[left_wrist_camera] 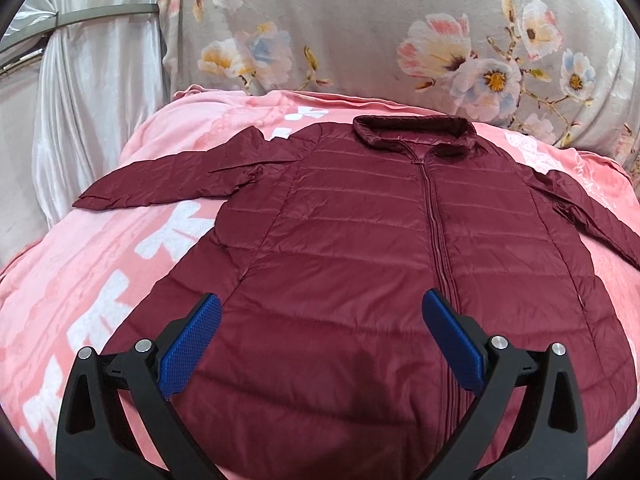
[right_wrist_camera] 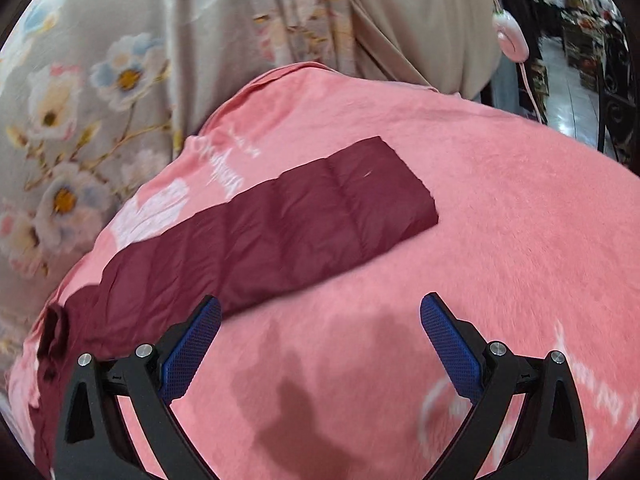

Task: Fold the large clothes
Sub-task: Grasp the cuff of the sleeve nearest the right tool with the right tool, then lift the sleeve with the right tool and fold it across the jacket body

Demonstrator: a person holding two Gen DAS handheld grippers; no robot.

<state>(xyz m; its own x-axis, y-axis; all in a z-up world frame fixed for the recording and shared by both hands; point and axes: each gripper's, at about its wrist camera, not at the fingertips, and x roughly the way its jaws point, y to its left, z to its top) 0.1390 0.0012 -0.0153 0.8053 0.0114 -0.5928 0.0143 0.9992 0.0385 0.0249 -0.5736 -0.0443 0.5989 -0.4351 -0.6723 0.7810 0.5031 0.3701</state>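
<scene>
Left wrist view: jacket (left_wrist_camera: 360, 240), a maroon quilted down garment, is lying face up and zipped on a pink blanket (left_wrist_camera: 120, 280), collar (left_wrist_camera: 414, 130) pointing away from the camera. Both sleeves are spreading outward; the one at the picture's left (left_wrist_camera: 168, 180) is lying nearly flat. The left gripper (left_wrist_camera: 320, 308) is hovering above the lower front panel with its blue-padded fingers (left_wrist_camera: 192, 344) standing wide apart and holding nothing. Horizontal stitch lines are dividing the thin, slightly glossy shell into soft padded bands, and a zipper (left_wrist_camera: 434, 232) is running down the centre. A grey floral cover (left_wrist_camera: 360, 32) is rising behind the blanket.

Right wrist view: the right gripper (right_wrist_camera: 320, 308) is hanging over bare blanket (right_wrist_camera: 500, 220), fingers likewise spread and empty, with a sleeve (right_wrist_camera: 288, 232) lying just beyond its left fingertip. The sleeve is forming a long flat strip with a square cuff end and crosswise quilting; the picture is somewhat blurred. A pink corded object (right_wrist_camera: 510, 36) is hanging at the upper right.

Judged step: taking a sleeve to fold it across the body. Pinching both layers near the cuff edge, lifting low, and laying the sleeve along a quilt line should be keeping the slippery fabric from sliding or trapping air.
</scene>
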